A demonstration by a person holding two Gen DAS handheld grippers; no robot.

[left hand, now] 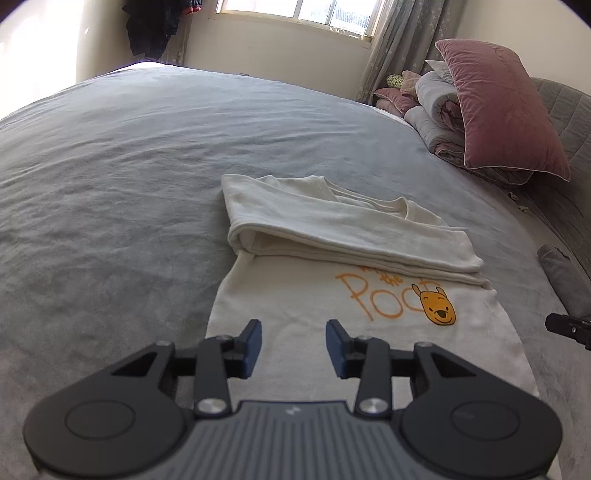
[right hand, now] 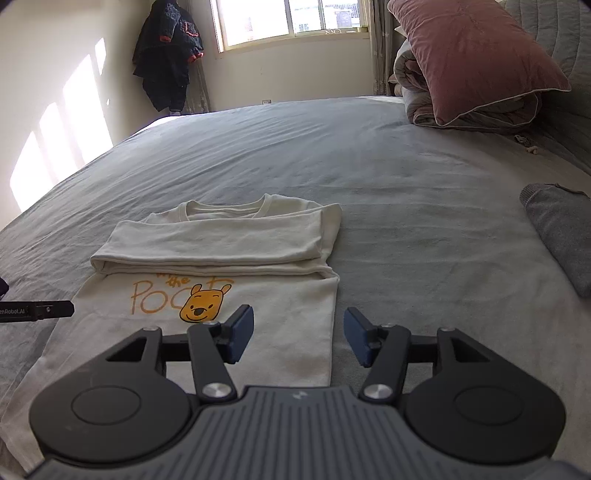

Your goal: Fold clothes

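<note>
The left gripper (left hand: 293, 345), black-armed with blue rubber pads, is held with its jaws spread wide and nothing between them, poised over the near, lower part of a cream cotton T-shirt (left hand: 306, 325) printed with orange lettering and a yellow bear face. The shirt's left edge is seen just outside the left pad, so that both pads are framed against cream cloth. The right gripper (right hand: 298, 338), of the same build, is likewise spread wide and empty; its left pad is set over the shirt's lower right portion, while its right pad is set over bare bedding just beyond the shirt's right edge. Whether either gripper touches the fabric cannot be told. The T-shirt is laid flat on a wide grey bedspread (right hand: 406, 184), its sleeves folded across the chest into a thick band that covers the top of the lettering, with the neckline pointing away from the grippers. A folded grey knit garment (right hand: 561, 236) is seen to the right, well apart from the shirt. Farther off, a dusty-pink velvet pillow (left hand: 506, 110) is propped on a rolled grey quilt (left hand: 439, 110) beside a padded headboard, and dark clothing (right hand: 166, 55) is hung beside a bright window (right hand: 288, 18).
</note>
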